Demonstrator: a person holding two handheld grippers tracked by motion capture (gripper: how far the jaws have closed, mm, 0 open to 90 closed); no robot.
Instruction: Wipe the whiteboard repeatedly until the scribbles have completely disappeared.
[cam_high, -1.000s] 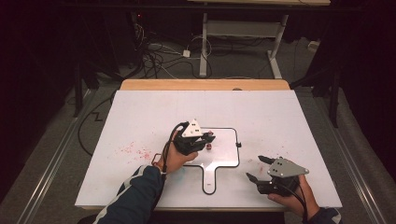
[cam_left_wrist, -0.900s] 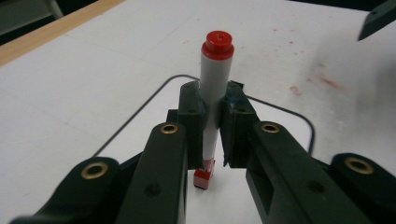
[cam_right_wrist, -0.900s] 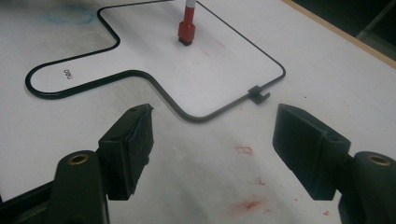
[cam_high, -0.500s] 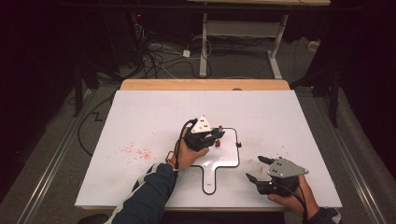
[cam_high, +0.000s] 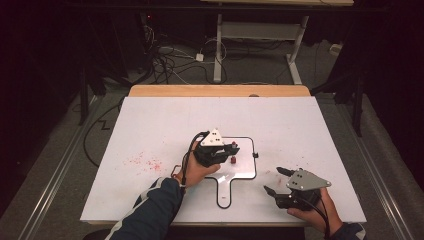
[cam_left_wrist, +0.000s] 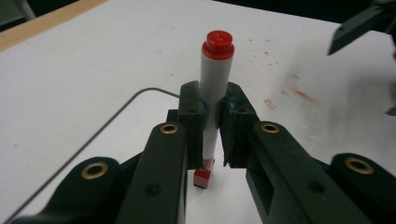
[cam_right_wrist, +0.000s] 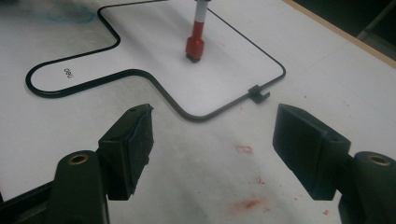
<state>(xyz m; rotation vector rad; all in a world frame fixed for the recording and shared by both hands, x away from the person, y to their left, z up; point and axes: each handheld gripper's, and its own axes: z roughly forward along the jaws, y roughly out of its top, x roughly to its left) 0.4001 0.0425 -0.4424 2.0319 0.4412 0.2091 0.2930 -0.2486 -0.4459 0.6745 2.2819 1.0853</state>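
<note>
Marker (cam_left_wrist: 215, 98), one only, stands upright between the jaws of the left gripper (cam_high: 223, 151), which are clamped on its white barrel. It has two red ends: the round one on top and the one at the bottom, which rests on the small whiteboard (cam_high: 245, 167). In the right gripper view the same marker (cam_right_wrist: 196, 37) shows its red lower end planted on the board, inside the black outline.

One whiteboard lies flat on the white surface (cam_high: 150, 120). It has a thin black border, rounded corners, a handle-shaped tab pointing toward the person, and one small black clip on its edge (cam_right_wrist: 258, 93). Small lettering sits on the tab.

Two grippers are in use, one in each hand. The left hand (cam_high: 195, 172), in a dark blue sleeve with a light stripe, holds its gripper over the board. The right gripper (cam_high: 274, 181) is off the board, near the surface's front edge, with its jaws spread wide and holding nothing; both black pads (cam_right_wrist: 133, 144) hang over bare surface just beside the board's border.

Red ink specks mark the surface in two patches, one left of the board (cam_high: 145, 162) and one by the right gripper (cam_right_wrist: 247, 203)
</note>
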